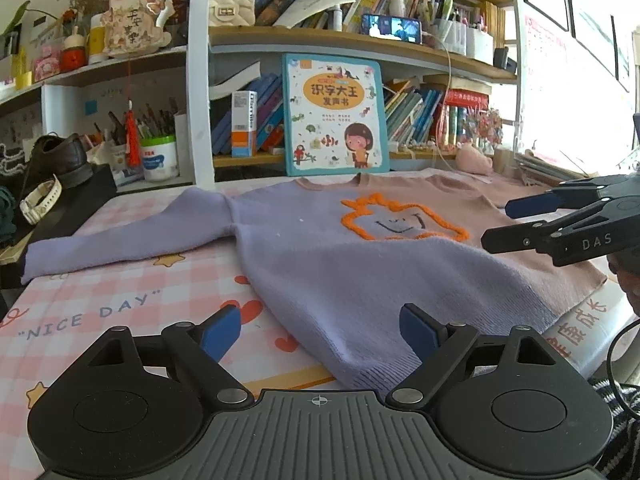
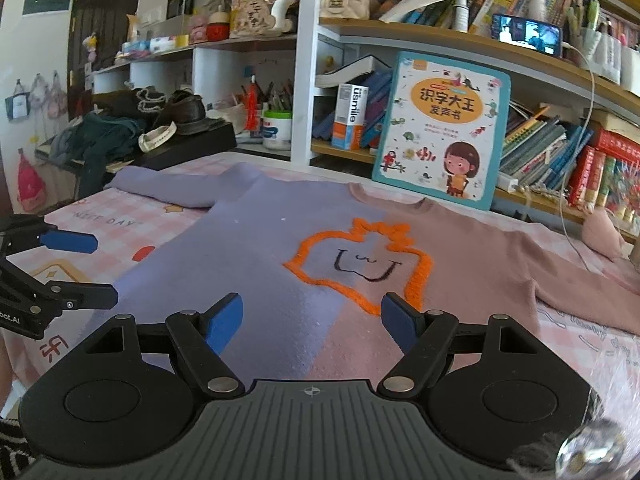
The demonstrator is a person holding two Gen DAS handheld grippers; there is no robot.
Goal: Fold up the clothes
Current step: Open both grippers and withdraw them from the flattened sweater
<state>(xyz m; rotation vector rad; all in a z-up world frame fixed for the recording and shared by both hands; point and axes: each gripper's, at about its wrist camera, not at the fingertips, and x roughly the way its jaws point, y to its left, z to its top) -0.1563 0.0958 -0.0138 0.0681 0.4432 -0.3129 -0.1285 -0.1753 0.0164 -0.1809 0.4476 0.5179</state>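
On the pink checked cloth (image 1: 120, 312) my sweater (image 1: 320, 264) lies flat, half lilac, half dusty pink, orange outline centred; left gripper (image 1: 320, 330) and right gripper (image 2: 312, 320) gape empty.

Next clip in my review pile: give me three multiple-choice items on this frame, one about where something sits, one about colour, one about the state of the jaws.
1. Where does the picture book stand?
A. Flat on the sweater
B. Upright behind the sweater's collar, against the shelves
C. On the top shelf

2. What colours is the sweater?
A. Purple and dusty pink, orange outline
B. Green and white
C. All grey

3. How are the left gripper and right gripper?
A. Both shut on cloth
B. Left shut, right open
C. Both open, holding nothing

Answers: 1 B, the book leans upright just past the neckline; 2 A, the two halves differ in colour and carry an orange outlined figure; 3 C, both wrist views show the jaws apart with nothing between them.
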